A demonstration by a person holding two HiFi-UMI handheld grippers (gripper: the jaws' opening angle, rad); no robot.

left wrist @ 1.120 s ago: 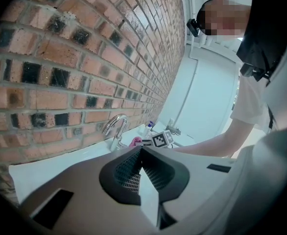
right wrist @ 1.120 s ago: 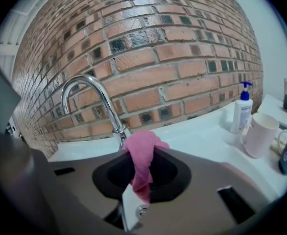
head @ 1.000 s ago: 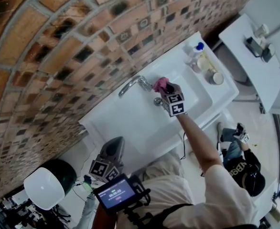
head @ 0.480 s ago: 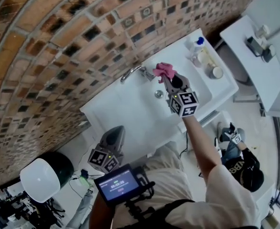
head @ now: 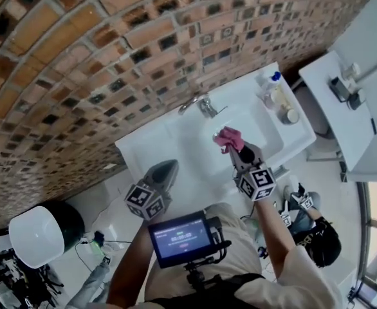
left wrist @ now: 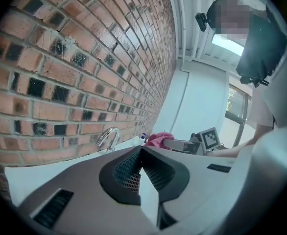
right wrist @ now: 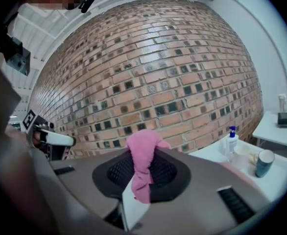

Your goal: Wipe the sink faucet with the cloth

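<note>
**Pink cloth pinched in the right gripper above the sink, clear of the faucet**

A rough wall (head: 111,44) of red-brown bricks with dark square insets rises behind a smooth, glossy white rectangular sink (head: 150,156), whose rounded basin is sunk into its flat worktop. The left gripper (head: 168,167), grey and wedge-shaped, hangs at the sink's front edge with its ribbed jaws pressed together on nothing. The right gripper (head: 233,148) reaches over the basin, its jaws clamped on a soft, crumpled pink cloth (head: 226,136) that bunches above the tips and trails down between them. The curved, shiny metal faucet (head: 198,103) stands at the back rim, near the cloth but apart from it. A clear bottle (head: 270,84) with a blue pump top and a small round cup (head: 290,116) stand on the sink's right end.
</note>
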